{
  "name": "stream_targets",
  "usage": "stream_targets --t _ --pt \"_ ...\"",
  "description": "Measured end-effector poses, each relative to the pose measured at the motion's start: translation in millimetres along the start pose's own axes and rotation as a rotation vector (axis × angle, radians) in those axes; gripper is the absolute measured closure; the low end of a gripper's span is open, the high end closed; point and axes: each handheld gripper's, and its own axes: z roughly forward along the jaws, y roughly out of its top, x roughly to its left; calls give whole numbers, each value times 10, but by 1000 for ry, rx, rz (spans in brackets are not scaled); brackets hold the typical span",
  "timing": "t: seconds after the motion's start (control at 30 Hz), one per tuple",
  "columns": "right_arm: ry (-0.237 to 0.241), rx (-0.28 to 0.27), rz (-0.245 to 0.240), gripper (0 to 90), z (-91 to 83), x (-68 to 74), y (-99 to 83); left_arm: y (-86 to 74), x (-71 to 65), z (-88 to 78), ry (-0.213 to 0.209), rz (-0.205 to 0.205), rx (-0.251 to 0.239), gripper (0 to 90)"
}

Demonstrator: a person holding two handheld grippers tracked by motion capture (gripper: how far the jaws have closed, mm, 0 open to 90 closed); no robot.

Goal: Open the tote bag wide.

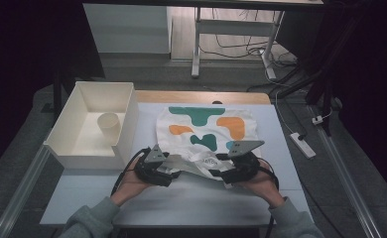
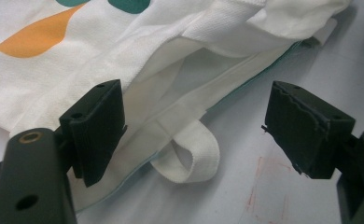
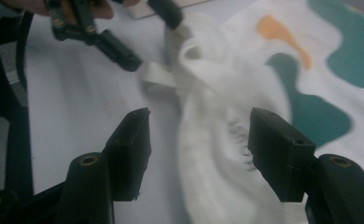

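A pale grey worktop (image 1: 261, 193) carries a white cloth bag (image 1: 206, 131) with teal and orange patches, lying flat mid-surface. A cream open box (image 1: 127, 124) sits at its left edge, apparently overhanging slightly.

A white cloth tote bag (image 1: 206, 131) lies flat on the table, at the centre of the high view, its printed face up: teal and orange blobs spread across the upper half of the cloth. Its open mouth edge faces the bottom of the frame, where the fabric is bunched and rumpled rather than smooth. In the left gripper view the bag (image 2: 124, 60) fills the upper left, its top layer lifted slightly so that the inner layer and a teal-edged seam show, and a white strap (image 2: 189, 156) loops out onto the table at lower centre. In the right gripper view the bunched mouth (image 3: 217, 140) appears blurred at centre.
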Motion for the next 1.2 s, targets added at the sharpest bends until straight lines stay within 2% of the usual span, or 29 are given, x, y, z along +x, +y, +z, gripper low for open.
stream_targets --t 0.07,0.13,0.27,0.53,0.7,0.8,0.87,1.0,1.17,1.2 --pt "19 19 0 401 123 147 14 -1 -3 -1 1 0 0 203" --pt "33 34 -26 406 195 243 32 -2 -3 -2 0 -2 -1 202" --pt "6 68 -51 412 306 321 18 -3 -5 3 -3 0 0 202" --pt "-41 116 -6 416 412 190 -137 -6 -5 8 -4 0 0 202" --pt "-66 150 -11 417 432 159 -172 -7 -9 11 -4 2 3 202" --pt "-107 190 -44 426 473 161 -206 -7 -10 11 -5 2 5 202" --pt "-115 199 -51 431 481 162 -212 -7 -11 11 -5 2 5 202" --pt "-172 233 -77 489 515 146 -254 -11 -11 16 -9 4 10 201" --pt "-190 253 -98 494 535 158 -258 -14 -16 21 -9 5 13 201" --pt "-199 261 -118 493 550 183 -256 -15 -16 22 -9 6 13 200"
